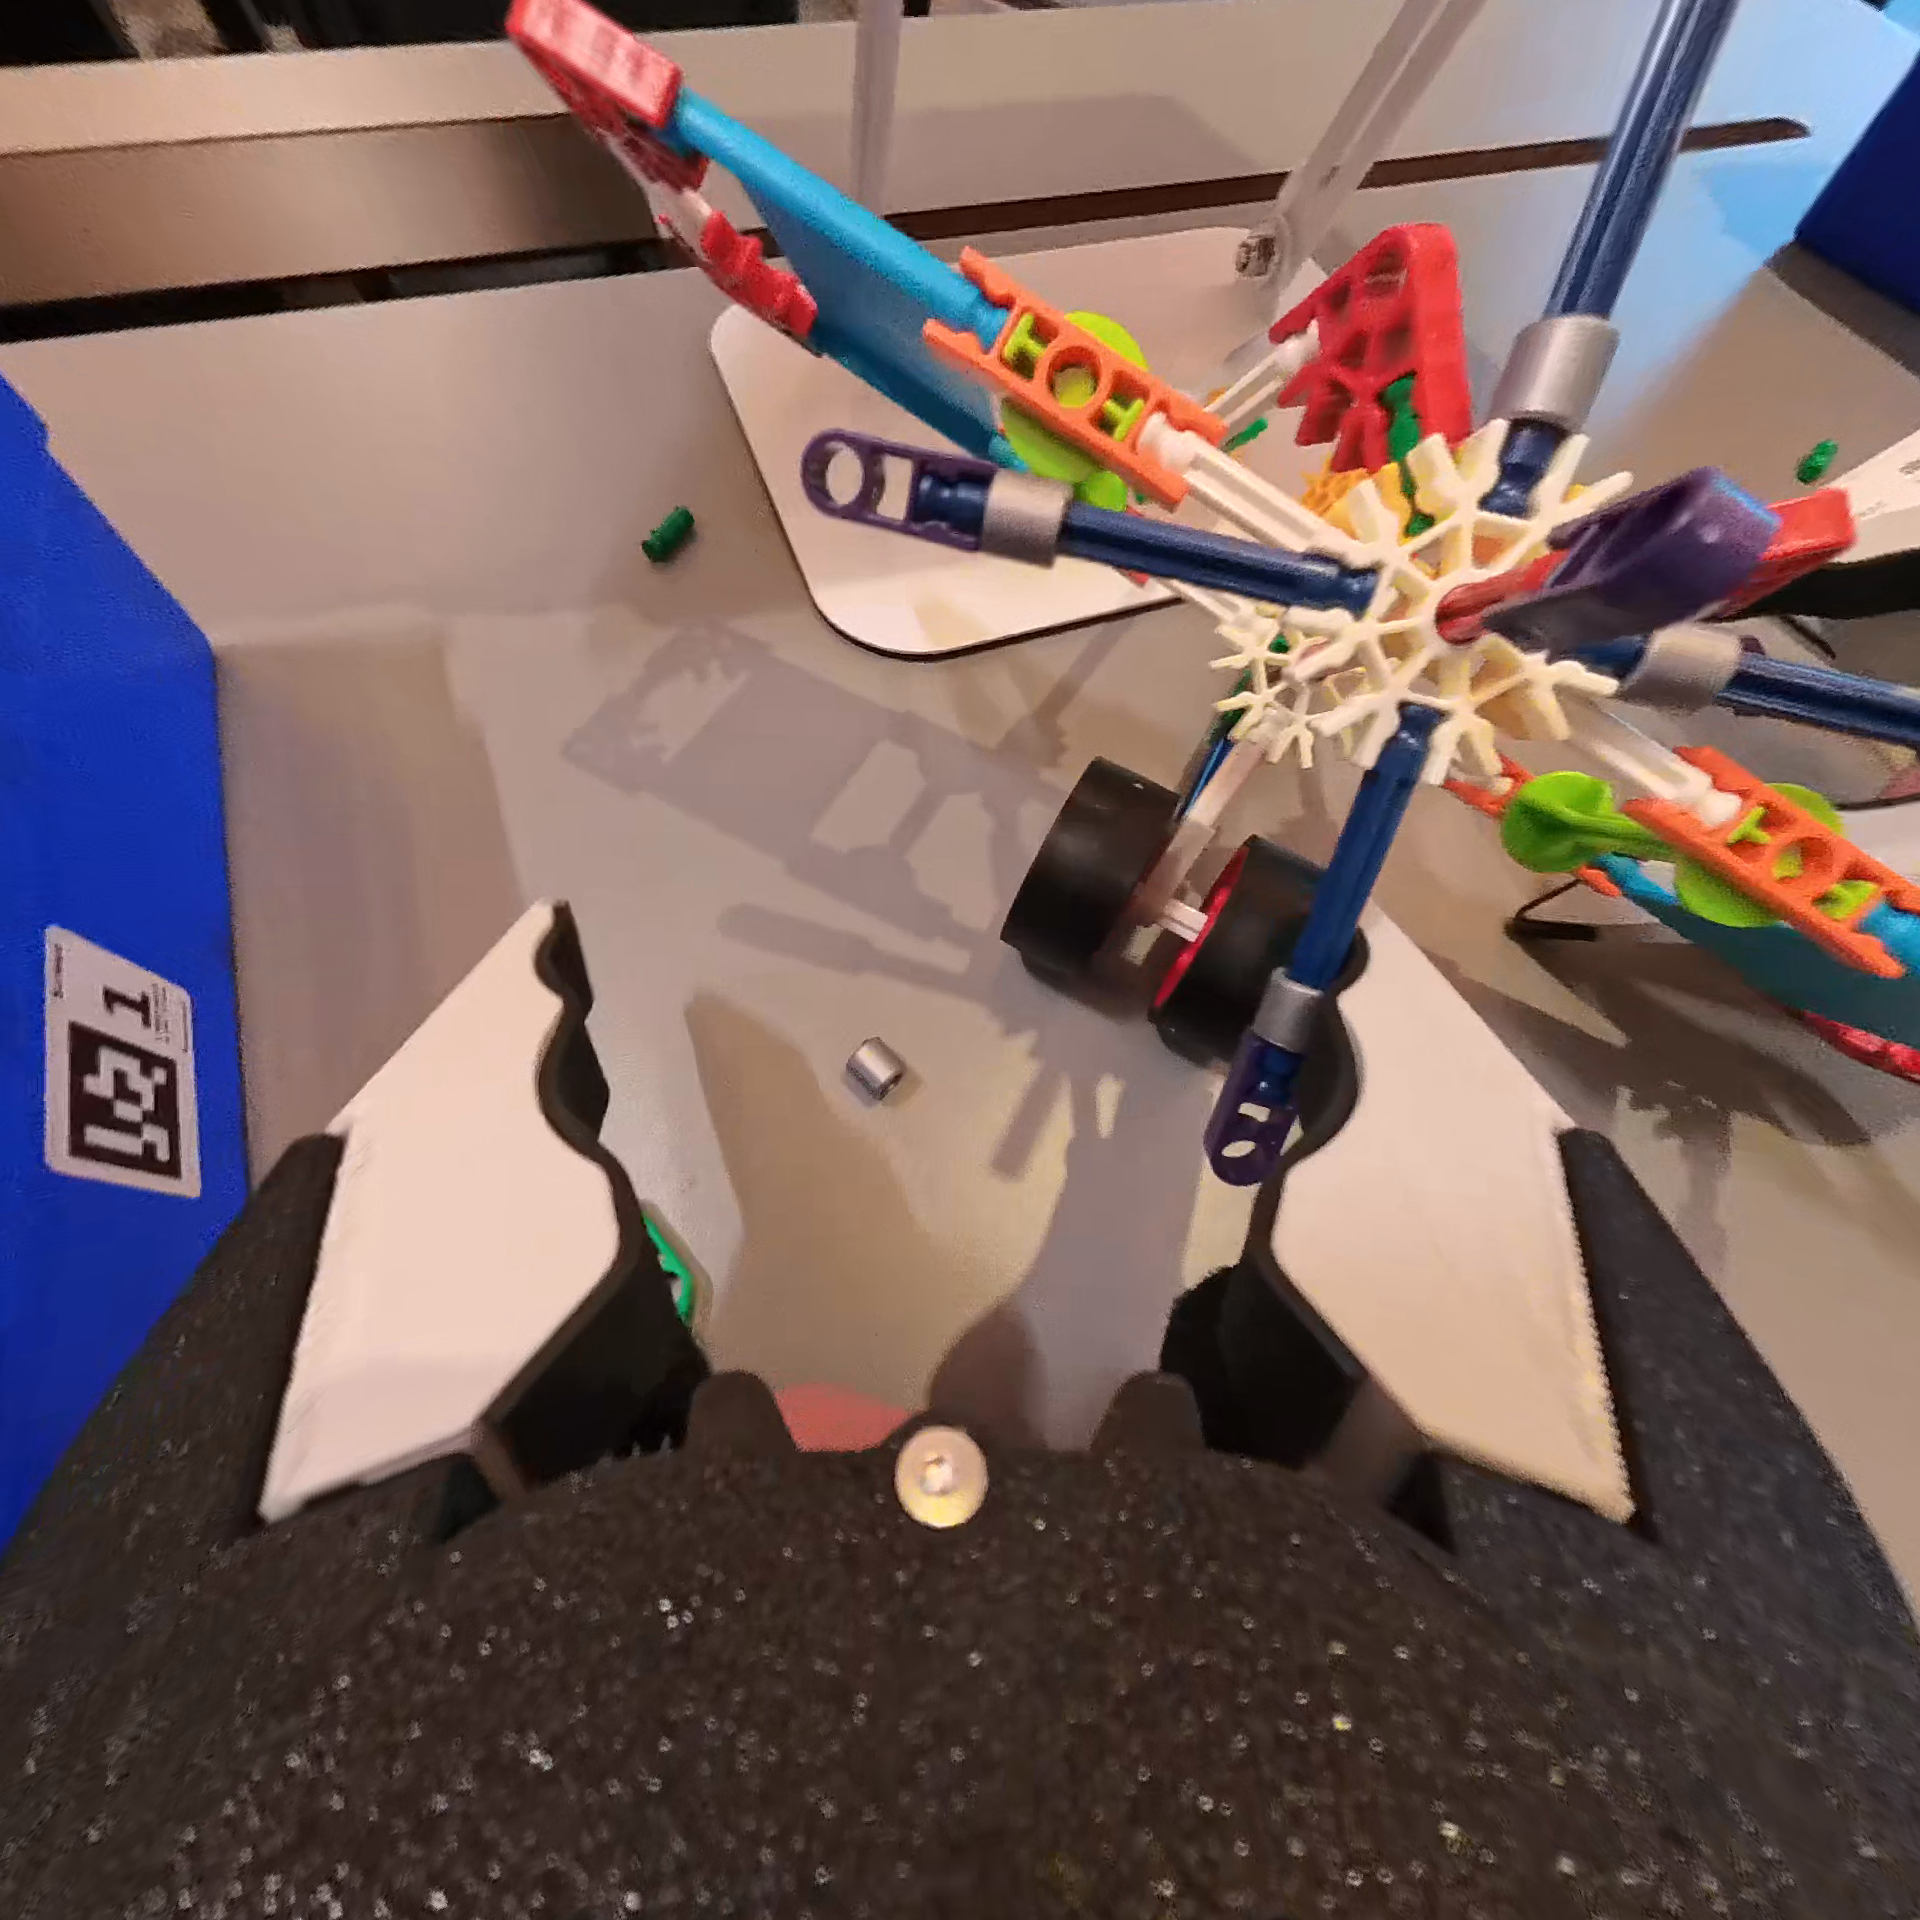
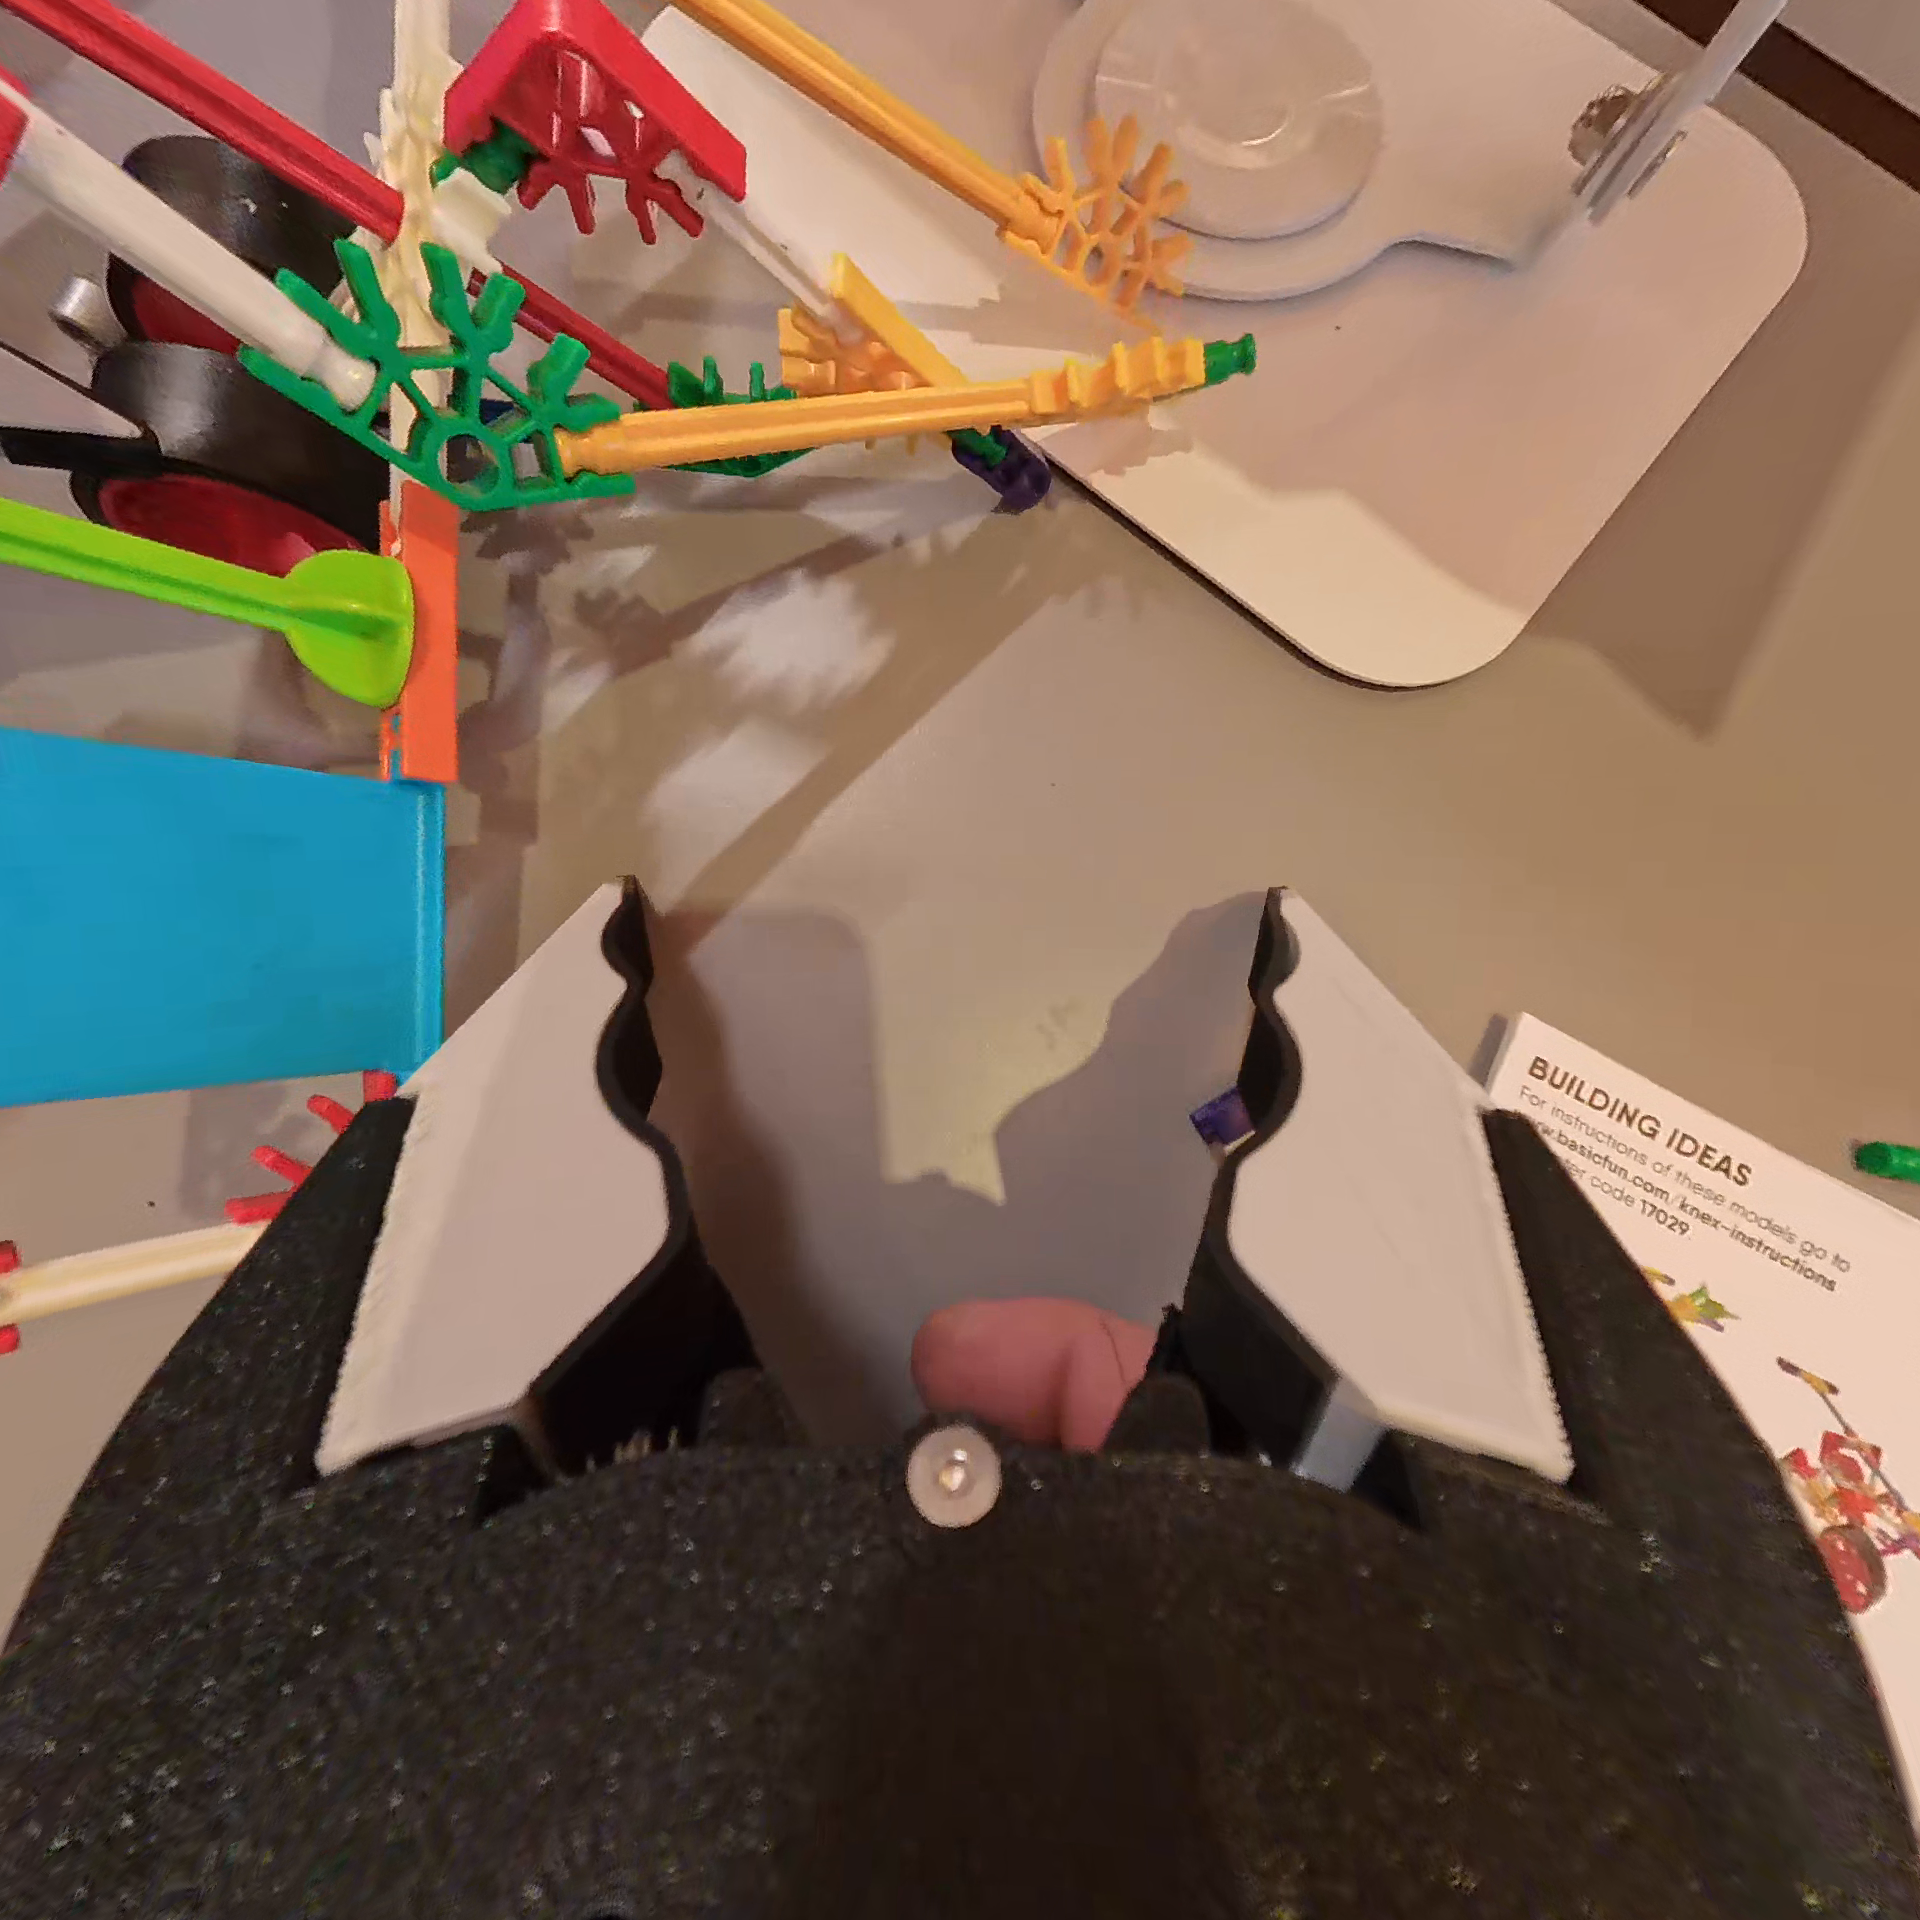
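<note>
A colourful rod-and-connector toy model fills the upper right of the left wrist view, with a white snowflake hub (image 1: pixel 1423 613), blue rods with silver sleeves and two black wheels (image 1: pixel 1143 904). My left gripper (image 1: pixel 956 935) is open and holds nothing. A downward blue rod's purple end (image 1: pixel 1252 1117) lies against its right finger (image 1: pixel 1434 1195). A loose silver sleeve (image 1: pixel 876 1070) lies on the table between the fingers. My right gripper (image 2: pixel 951 899) is open and empty over bare table. The model's green connector (image 2: pixel 447 416), yellow rod (image 2: pixel 810 426) and blue panel (image 2: pixel 208 914) are to its upper left.
A blue bin (image 1: pixel 104 779) with a tag stands at the left. A white stand base (image 1: pixel 935 561) lies behind the model and also shows in the right wrist view (image 2: pixel 1455 436). A printed leaflet (image 2: pixel 1714 1351) lies right of the right gripper. Small green pieces (image 1: pixel 667 533) (image 2: pixel 1886 1156) lie loose.
</note>
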Demonstrator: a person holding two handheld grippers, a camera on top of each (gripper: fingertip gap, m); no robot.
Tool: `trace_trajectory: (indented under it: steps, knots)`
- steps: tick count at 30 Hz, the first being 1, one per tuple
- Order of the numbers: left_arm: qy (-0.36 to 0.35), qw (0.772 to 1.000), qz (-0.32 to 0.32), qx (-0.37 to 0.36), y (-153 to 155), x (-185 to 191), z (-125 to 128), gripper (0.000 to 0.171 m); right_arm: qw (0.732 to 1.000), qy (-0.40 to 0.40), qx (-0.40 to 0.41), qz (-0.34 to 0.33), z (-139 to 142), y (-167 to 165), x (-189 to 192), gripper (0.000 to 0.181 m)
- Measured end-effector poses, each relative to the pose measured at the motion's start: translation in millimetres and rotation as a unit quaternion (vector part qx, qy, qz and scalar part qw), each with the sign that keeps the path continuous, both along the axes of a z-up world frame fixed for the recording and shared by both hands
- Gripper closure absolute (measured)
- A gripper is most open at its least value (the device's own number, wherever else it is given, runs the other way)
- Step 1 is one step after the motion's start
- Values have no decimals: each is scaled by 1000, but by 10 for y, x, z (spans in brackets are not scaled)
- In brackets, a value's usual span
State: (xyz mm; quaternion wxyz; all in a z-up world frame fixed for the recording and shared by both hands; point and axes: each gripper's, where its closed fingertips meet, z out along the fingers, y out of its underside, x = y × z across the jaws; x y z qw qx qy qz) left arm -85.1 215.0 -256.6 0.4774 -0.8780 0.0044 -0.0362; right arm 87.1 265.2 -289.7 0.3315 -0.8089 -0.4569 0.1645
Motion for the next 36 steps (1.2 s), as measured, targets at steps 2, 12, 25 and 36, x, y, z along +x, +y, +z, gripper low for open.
trace_trajectory:
  steps: [2, 12, 25, 36]
  knots:
    - [-1, 1000, 11, 5, 1, -34, 4, 34, 1000, -4, 0, -6, 0, -5, 4, 68]
    - [-34, 999, 1, -6, -51, -4, 1, 56, 1000, -12, -16, 1, -2, -8, 8, 73]
    - [51, 998, 7, 42, -37, -110, 207, 49, 997, 41, 54, -21, 326, 165, 39, 75]
    - [-43, 999, -7, -16, -15, -44, 0, 68, 1000, 10, -11, -20, 11, 72, -80, 81]
